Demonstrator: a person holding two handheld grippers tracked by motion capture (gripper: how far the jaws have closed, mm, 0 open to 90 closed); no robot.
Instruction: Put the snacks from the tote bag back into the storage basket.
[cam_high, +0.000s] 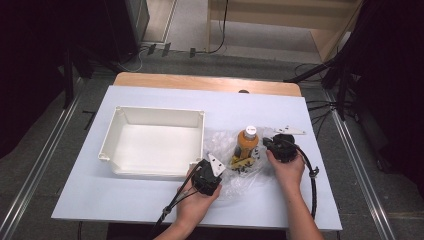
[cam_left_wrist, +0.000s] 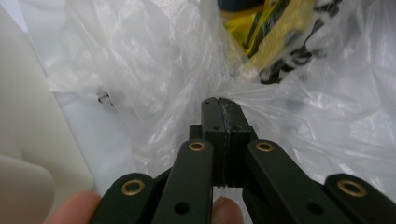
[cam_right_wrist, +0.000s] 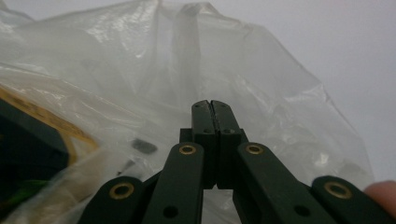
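A clear plastic bag lies on the white table right of the tray. In it stand an orange bottle with a white cap and a yellow and black packet. My left gripper is at the bag's near left edge, shut on a fold of the film. My right gripper is at the bag's right side beside the bottle, its jaws pressed together on the bag. The yellow packet shows through the film beyond the left jaws.
An empty white tray sits at the table's left centre, its corner close to my left gripper. The white table cover ends at a wooden strip at the back. Cables trail from both grippers toward the near edge.
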